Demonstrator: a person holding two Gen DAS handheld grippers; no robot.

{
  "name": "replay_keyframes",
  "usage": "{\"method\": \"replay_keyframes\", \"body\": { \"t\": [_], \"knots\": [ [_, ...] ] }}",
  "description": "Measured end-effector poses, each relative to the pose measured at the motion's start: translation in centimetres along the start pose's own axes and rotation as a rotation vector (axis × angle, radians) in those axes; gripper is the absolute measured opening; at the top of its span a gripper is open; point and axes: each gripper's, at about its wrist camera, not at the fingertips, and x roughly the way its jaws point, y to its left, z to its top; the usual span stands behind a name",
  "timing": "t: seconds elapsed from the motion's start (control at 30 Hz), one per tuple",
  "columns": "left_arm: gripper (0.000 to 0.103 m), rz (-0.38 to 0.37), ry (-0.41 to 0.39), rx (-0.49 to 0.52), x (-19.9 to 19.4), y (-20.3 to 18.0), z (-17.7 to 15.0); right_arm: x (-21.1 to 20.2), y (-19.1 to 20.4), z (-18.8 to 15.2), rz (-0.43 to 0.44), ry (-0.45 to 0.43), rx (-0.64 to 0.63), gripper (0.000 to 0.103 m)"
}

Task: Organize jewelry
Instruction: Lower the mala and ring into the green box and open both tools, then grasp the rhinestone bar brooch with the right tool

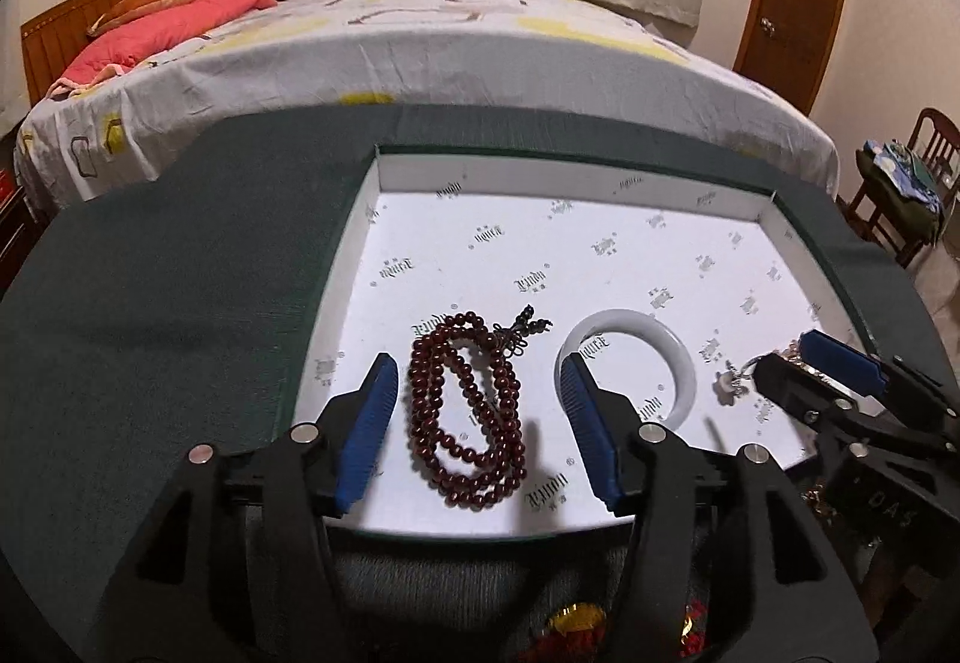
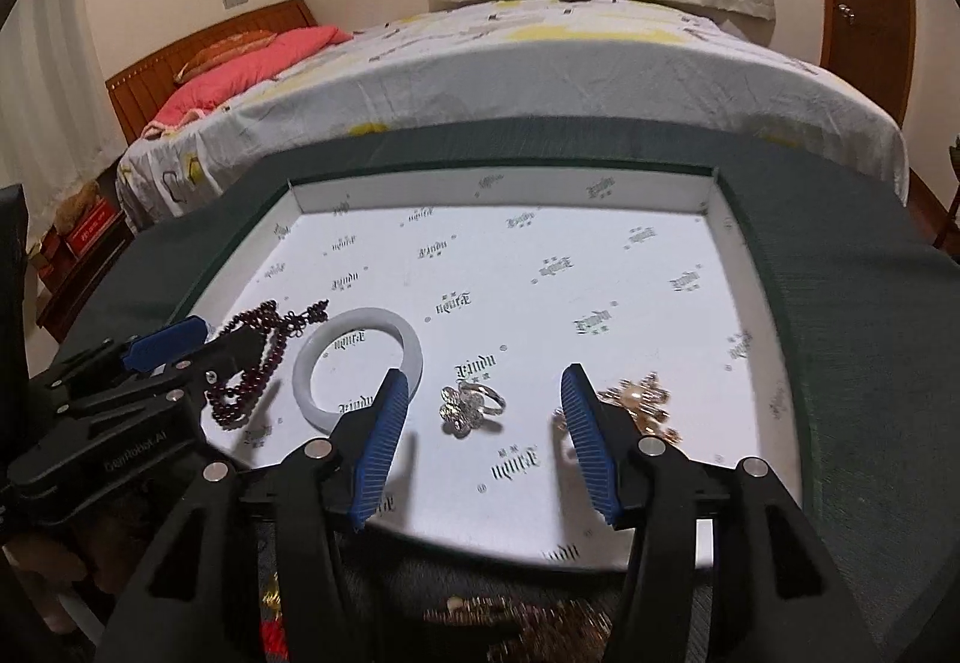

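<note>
Where the bed with its wrinkled white and yellow patterned sheet [image 1: 420, 63] fills the background, a pink quilt [image 1: 174, 24] is bunched at the wooden headboard end. Nearer, a dark green cloth-covered table [image 1: 150, 303] carries a shallow white cardboard tray printed with small grey logos [image 2: 510, 195], and all the jewelry lies in its near half.

Over that near half, the left gripper [image 1: 480, 423] hangs with its blue-padded jaws spread wide, holding nothing; the pads flank a coiled string of dark red wooden beads [image 1: 468, 411] lying flat on the tray floor. The right gripper [image 2: 483, 444] is likewise spread wide and empty, its pads straddling a silver flower-shaped ring [image 2: 471, 408].

Just beside the beads rests a pale white-green jade bangle [image 2: 360, 372], flat, between the beads and the ring. A gold-coloured brooch with a pearl-like centre [image 2: 642, 402] sits just beyond the right gripper's right finger, partly hidden by it; whether they touch cannot be told.
</note>
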Motion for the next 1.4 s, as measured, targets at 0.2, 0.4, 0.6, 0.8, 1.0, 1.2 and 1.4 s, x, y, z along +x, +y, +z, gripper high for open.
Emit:
{"method": "replay_keyframes", "body": {
  "t": [0.2, 0.4, 0.6, 0.8, 1.0, 1.2, 1.4],
  "knots": [
    [0.060, 0.025, -0.041, 0.006, -3.2, 0.0, -1.0, -3.7, -1.5, -1.2, -0.028, -0.042, 0.023, 0.053],
    [0.060, 0.075, -0.105, -0.002, -6.8, 0.2, -3.4, -7.2, -3.1, -4.7, -0.110, -0.081, 0.041, 0.053],
    [0.060, 0.086, -0.107, -0.036, -8.6, 0.3, -6.2, -8.4, -4.1, -8.1, -0.142, -0.049, 0.047, 0.053],
    [0.060, 0.114, -0.103, -0.077, -9.7, 0.8, -8.8, -7.9, -4.4, -9.4, -0.142, -0.010, 0.055, 0.053],
    [0.060, 0.118, -0.056, -0.094, -9.2, 1.2, -9.9, -6.9, -4.7, -9.6, -0.139, 0.041, 0.062, 0.049],
    [0.060, 0.124, -0.054, -0.098, -9.3, 1.5, -10.3, -6.3, -4.8, -9.8, -0.135, 0.076, 0.055, 0.035],
    [0.060, 0.127, -0.045, -0.092, -9.0, 1.4, -10.4, -6.6, -4.5, -10.0, -0.138, 0.083, 0.025, 0.015]
  ]
}}
